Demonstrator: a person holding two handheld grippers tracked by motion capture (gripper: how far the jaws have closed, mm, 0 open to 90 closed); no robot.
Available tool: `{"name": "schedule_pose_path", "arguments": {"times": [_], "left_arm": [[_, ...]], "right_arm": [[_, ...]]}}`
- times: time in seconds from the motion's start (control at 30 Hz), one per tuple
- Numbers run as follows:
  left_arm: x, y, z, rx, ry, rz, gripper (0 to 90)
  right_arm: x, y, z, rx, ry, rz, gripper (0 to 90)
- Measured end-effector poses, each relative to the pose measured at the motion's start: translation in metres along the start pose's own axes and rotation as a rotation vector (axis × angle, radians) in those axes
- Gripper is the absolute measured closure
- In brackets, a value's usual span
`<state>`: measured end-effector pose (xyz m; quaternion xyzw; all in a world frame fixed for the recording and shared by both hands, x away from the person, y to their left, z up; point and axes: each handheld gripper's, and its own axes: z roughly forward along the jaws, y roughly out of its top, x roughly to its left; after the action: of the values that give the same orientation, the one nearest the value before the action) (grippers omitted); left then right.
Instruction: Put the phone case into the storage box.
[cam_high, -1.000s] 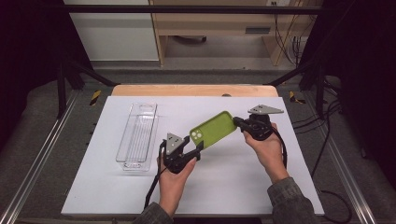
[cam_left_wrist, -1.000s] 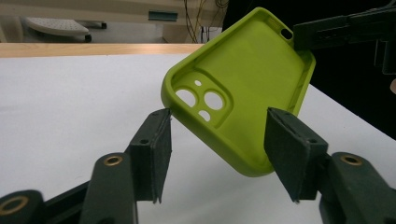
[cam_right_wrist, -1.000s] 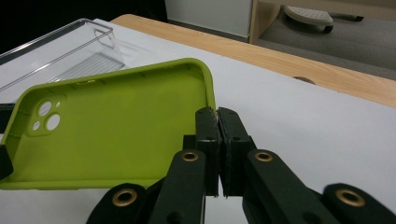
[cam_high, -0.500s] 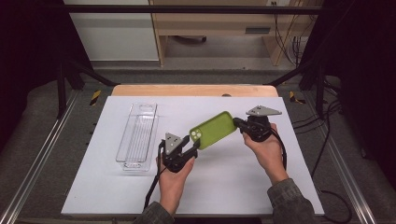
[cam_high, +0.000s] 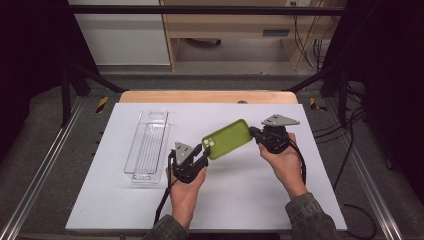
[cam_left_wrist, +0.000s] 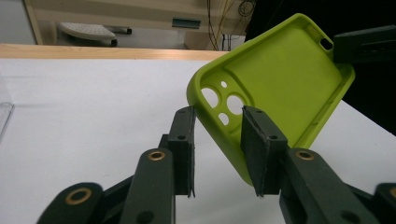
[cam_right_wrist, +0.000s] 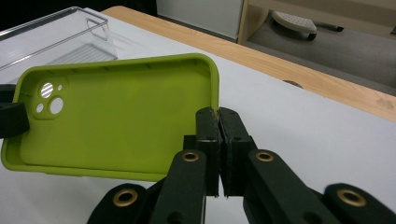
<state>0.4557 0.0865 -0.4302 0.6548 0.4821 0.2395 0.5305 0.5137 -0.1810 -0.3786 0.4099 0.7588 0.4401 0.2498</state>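
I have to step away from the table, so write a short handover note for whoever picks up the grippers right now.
Right gripper: shut on the rim at one short end of the green phone case, holding it tilted above the white table.
Left gripper: jaws have just been closing around the case's camera-hole end; one sits inside the case and one outside, and a gap still shows, so no firm grip yet.
Clear plastic tray: empty, lying on the table on the left gripper's side.
Done: case lifted and brought to the left gripper.
Left: probably finish the left grip. After that, the case may be meant for the tray.
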Motion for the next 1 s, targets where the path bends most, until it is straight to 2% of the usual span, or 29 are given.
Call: {"name": "schedule_pose_path", "arguments": {"times": [0.13, 0.33, 0.37, 0.4, 0.47, 0.5, 0.57, 0.67, 0.73, 0.83, 0.97, 1.0], "left_arm": [[0.000, 0.001, -0.001, -0.022, 0.027, -0.027, 70.1], [0.001, 0.002, -0.001, -0.032, 0.057, -0.023, 77.4], [0.002, 0.002, 0.000, -0.035, 0.035, -0.014, 87.9], [0.000, 0.002, 0.001, -0.029, 0.030, -0.005, 89.5], [-0.008, 0.002, 0.003, -0.026, 0.013, 0.012, 89.6], [-0.009, 0.002, 0.003, -0.033, 0.020, 0.014, 89.6], [-0.008, 0.002, 0.002, -0.040, 0.028, 0.000, 89.6], [-0.002, 0.002, -0.005, -0.058, 0.038, -0.002, 89.4], [0.001, 0.003, -0.009, -0.068, 0.056, 0.019, 87.2], [0.003, 0.004, -0.011, -0.064, 0.057, 0.017, 81.4], [0.002, 0.002, -0.014, -0.072, 0.093, 0.025, 61.4], [0.002, 0.001, -0.015, -0.067, 0.089, 0.009, 56.9]], "right_arm": [[0.003, -0.001, 0.001, 0.006, -0.006, -0.007, 88.0], [0.006, -0.003, 0.003, 0.013, -0.014, 0.006, 87.9], [0.007, -0.003, 0.003, 0.013, -0.015, 0.003, 87.9], [0.008, -0.003, 0.003, 0.014, 0.003, 0.008, 87.9], [0.020, -0.003, 0.007, 0.031, 0.000, -0.044, 88.0], [0.025, -0.003, 0.009, 0.030, 0.010, -0.052, 88.0], [0.031, -0.002, 0.010, 0.027, -0.010, -0.075, 88.0], [0.024, -0.003, 0.011, 0.043, -0.016, -0.066, 88.1], [0.018, -0.005, 0.009, 0.032, -0.018, -0.043, 88.1], [0.013, -0.006, 0.007, 0.020, -0.015, -0.017, 88.2], [0.013, -0.005, 0.007, -0.003, -0.019, -0.015, 88.2], [0.014, -0.004, 0.006, -0.005, -0.019, -0.012, 88.2]]}}
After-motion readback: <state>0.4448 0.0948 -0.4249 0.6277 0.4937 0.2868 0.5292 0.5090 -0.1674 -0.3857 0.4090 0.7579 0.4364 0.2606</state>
